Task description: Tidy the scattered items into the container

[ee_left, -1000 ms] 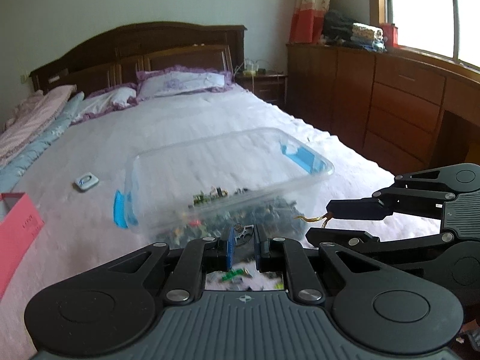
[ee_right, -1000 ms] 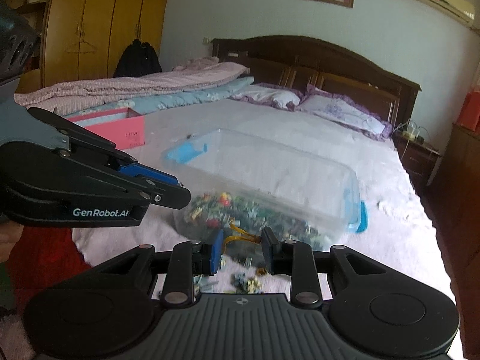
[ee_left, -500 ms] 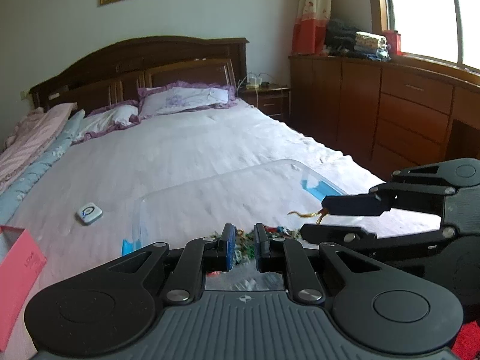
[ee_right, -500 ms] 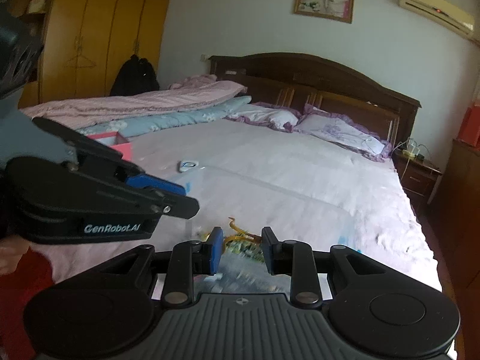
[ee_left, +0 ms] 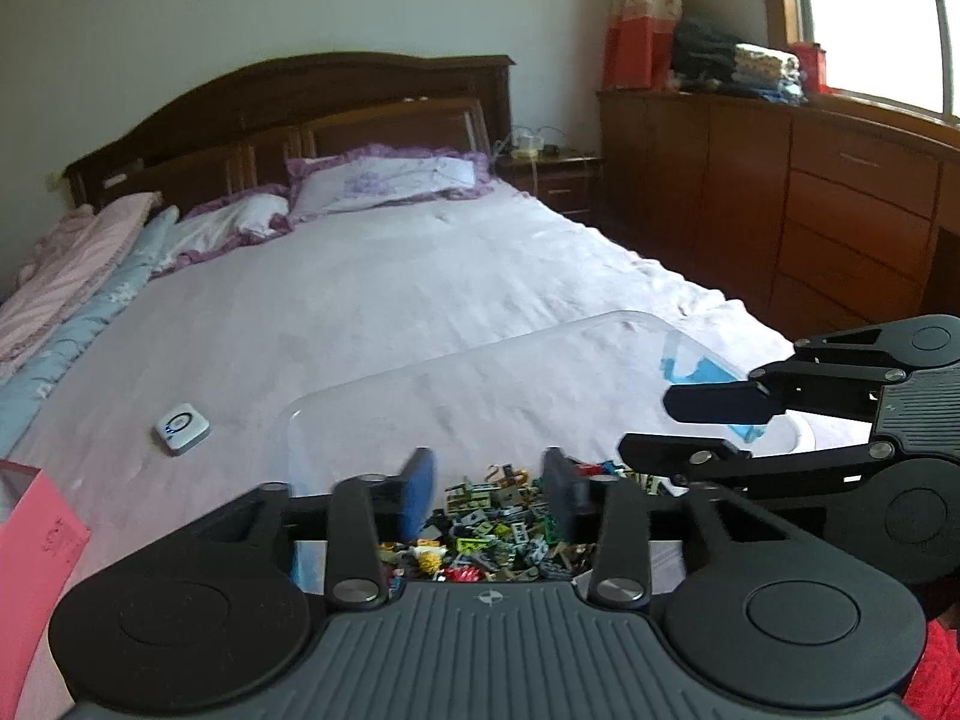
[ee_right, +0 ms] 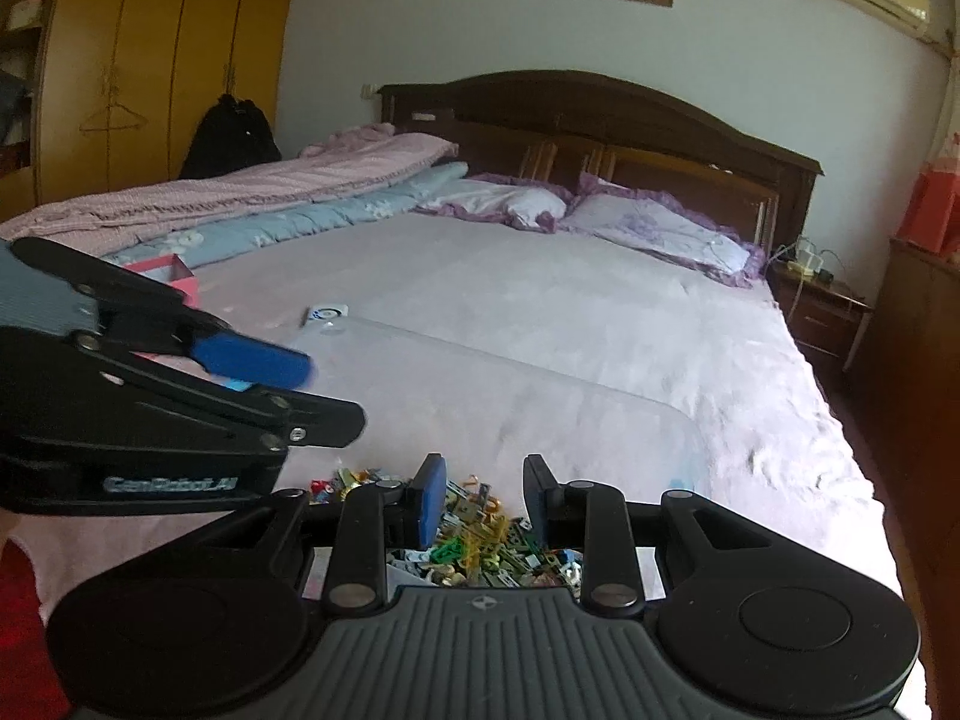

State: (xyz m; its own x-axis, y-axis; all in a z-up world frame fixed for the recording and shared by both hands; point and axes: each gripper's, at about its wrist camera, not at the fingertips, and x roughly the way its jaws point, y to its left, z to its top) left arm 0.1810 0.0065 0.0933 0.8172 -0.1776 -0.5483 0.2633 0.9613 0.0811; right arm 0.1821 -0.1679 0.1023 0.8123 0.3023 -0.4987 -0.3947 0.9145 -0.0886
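From the left wrist view, the left hand-held gripper [ee_left: 487, 492] is wide open, and nothing sits between its blue fingers. It hangs over the clear plastic container [ee_left: 540, 360], which rests on the bed [ee_left: 372, 300]. A heap of small colourful toy pieces [ee_left: 498, 528] lies in the near end of the container, right under the fingers. The right hand-held gripper [ee_left: 678, 429] comes in from the side, over the same box. Its two fingers are apart and I see nothing in them. A small white gadget [ee_left: 182, 426] lies on the sheet, well apart from the box, and a pink box [ee_left: 36, 546] sits at the edge.

From the right wrist view, the right hand-held gripper [ee_right: 483, 501] is open too, with empty space between its pads. It hovers over the pile of toy pieces [ee_right: 480, 540] inside the container [ee_right: 510, 384]. The left hand-held gripper [ee_right: 282, 384] reaches in beside it, and its fingers are spread as well.

I think this is the drop step: both grippers are over the box and both hold nothing, so they look ready to go back for more. I cannot see any loose pieces on the bed here; the grippers hide the near part. The next move needs both grippers to lift away from the box, look for what remains outside, and close gently on one small piece at a time.
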